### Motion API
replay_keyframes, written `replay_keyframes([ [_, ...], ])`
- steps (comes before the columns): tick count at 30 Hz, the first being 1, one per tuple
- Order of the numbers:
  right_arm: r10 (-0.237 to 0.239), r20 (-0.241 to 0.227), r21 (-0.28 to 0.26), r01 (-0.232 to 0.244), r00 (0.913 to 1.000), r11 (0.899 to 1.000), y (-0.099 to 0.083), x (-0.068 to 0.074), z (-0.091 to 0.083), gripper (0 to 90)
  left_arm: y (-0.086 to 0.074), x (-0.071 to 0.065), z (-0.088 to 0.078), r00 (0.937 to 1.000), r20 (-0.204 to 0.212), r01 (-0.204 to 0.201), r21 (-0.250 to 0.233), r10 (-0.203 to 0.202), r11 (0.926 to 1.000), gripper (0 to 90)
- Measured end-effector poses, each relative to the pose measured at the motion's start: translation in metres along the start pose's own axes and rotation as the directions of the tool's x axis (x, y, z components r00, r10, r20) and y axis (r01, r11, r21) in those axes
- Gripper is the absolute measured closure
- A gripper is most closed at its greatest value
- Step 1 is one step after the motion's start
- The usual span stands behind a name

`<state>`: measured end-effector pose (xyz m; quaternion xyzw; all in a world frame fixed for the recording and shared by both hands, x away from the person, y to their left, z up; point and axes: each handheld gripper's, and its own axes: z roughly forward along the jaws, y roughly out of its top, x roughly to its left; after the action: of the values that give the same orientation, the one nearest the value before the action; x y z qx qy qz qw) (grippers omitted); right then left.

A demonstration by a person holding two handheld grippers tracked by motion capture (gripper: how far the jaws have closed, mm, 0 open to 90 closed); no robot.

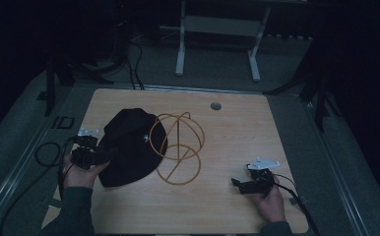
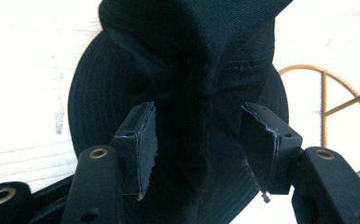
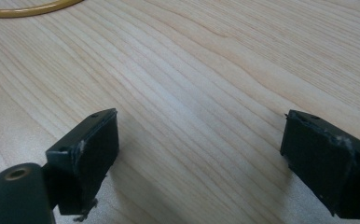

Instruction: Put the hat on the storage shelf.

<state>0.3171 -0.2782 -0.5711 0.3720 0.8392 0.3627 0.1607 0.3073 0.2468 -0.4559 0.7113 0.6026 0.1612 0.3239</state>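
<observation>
The black hat [image 1: 129,147] lies left of centre in the high view, leaning on the gold wire stand [image 1: 177,147]. The left gripper [image 2: 199,140] straddles a fabric fold, jaws parted, so cloth may slip free; the right gripper [image 3: 201,154] rests spread, empty

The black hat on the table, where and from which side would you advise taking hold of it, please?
I would grip the black hat at the raised fold of its crown, coming from the person's left, where the left gripper already faces it. That fold stands between the open pads, while the brim lies flat on the table. The wire stand crowds the hat's other side.
</observation>
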Motion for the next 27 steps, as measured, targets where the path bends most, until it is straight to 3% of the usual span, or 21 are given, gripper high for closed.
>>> replay_keyframes([
  [6, 0.001, 0.002, 0.000, -0.001, 1.0000, 1.000, 0.000, 0.000, 0.000, 11.2, 0.008, 0.000, 0.008, 0.9999, 0.012, 0.004, 0.045, -0.005, 0.9990, 45.8],
  [11, 0.002, 0.002, 0.000, -0.002, 1.0000, 1.000, 0.000, 0.000, 0.000, 11.2, 0.017, 0.001, 0.014, 0.9998, 0.018, 0.002, 0.098, -0.004, 0.9951, 49.5],
  [13, 0.002, 0.002, 0.000, -0.002, 1.0000, 1.000, 0.000, 0.000, 0.000, 11.2, 0.020, 0.002, 0.017, 0.9993, 0.038, -0.001, 0.125, -0.004, 0.9921, 50.5],
  [19, 0.001, 0.004, 0.000, -0.001, 1.0000, 1.000, 0.000, 0.000, 0.000, 11.3, 0.028, 0.001, 0.026, 0.9982, 0.060, -0.012, 0.206, 0.000, 0.9784, 52.8],
  [27, 0.002, 0.003, 0.000, -0.002, 1.0000, 1.000, 0.000, 0.000, 0.000, 11.3, 0.036, -0.003, 0.035, 0.9986, 0.043, -0.040, 0.288, 0.029, 0.9569, 50.6],
])
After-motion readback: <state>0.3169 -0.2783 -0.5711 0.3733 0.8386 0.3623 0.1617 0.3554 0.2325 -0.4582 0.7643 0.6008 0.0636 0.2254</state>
